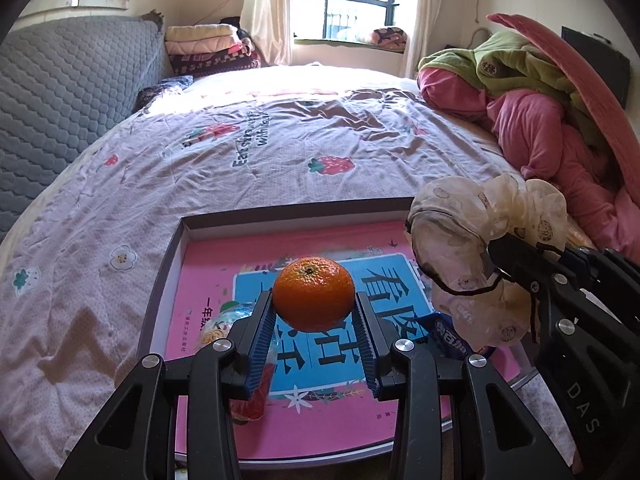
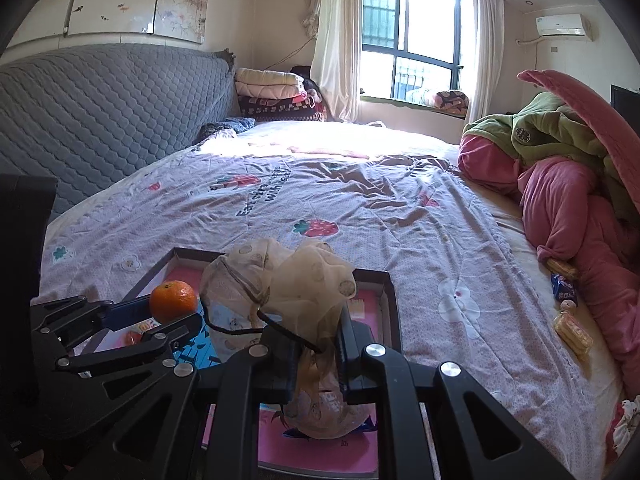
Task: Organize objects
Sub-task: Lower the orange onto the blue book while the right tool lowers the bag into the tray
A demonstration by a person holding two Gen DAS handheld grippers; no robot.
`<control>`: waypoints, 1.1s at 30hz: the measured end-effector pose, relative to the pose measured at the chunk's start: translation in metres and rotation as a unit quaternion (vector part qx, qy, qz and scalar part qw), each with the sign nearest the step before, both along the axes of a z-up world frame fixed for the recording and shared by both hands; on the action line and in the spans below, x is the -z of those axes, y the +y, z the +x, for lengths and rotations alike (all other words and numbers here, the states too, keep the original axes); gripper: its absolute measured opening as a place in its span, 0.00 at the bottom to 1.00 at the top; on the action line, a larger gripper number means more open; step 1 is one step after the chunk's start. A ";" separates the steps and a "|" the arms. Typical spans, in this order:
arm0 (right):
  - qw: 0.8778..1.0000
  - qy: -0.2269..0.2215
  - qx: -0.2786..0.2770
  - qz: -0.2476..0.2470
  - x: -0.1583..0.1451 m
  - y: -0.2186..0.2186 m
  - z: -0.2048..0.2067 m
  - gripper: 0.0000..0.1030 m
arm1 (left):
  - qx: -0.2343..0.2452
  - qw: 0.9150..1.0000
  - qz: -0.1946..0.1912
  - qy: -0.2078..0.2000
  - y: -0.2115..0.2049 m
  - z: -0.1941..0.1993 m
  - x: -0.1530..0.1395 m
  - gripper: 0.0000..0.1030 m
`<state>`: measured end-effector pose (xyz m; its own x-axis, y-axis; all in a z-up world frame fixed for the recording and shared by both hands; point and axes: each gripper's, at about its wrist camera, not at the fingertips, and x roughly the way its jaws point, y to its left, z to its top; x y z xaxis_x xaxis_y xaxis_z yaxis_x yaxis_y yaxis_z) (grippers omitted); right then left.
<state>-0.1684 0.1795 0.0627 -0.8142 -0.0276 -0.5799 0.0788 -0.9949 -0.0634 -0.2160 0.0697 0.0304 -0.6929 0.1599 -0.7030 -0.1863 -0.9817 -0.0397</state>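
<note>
Orange (image 1: 313, 293) sits clamped between the blue ribbed pads (image 1: 262, 340) of our left gripper (image 1: 314, 308), lifted above a shallow dark-rimmed tray (image 1: 160, 272) on the bed; the right wrist view shows the same fruit (image 2: 173, 295) gripped at the end of the left gripper (image 2: 176, 312). Our right gripper (image 2: 316, 344) is closed on the gathered neck of a sheer beige mesh pouch (image 2: 276, 280), which bulges above and below its fingers; from the left wrist camera that pouch (image 1: 472, 248) hangs just right of the orange, over the tray's right side. Inside the tray lies a pink and blue children's book (image 1: 320, 360), with a blue snack packet (image 1: 448, 336) resting on it. The tray rests on a lilac strawberry-print quilt (image 1: 240, 152). Farther right on the quilt, near a heap of pink and green bedding (image 2: 568, 184), lie a few wrapped snacks (image 2: 572, 332).
</note>
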 end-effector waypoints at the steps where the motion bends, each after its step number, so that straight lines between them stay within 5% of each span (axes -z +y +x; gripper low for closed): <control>1: 1.000 0.000 0.003 0.008 0.003 -0.001 0.001 0.15 | 0.001 1.000 -0.004 -0.002 0.001 0.000 0.003 0.39; 33: 0.998 -0.058 -0.008 0.017 0.045 -0.008 -0.003 0.16 | 0.015 0.997 -0.062 -0.041 0.000 -0.004 0.047 0.39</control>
<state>-0.1718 0.1710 0.0178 -0.7410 -0.0193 -0.6712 0.1039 -0.9908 -0.0863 -0.2197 0.0700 -0.0167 -0.6292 0.0883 -0.7722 -0.2168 -0.9740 0.0654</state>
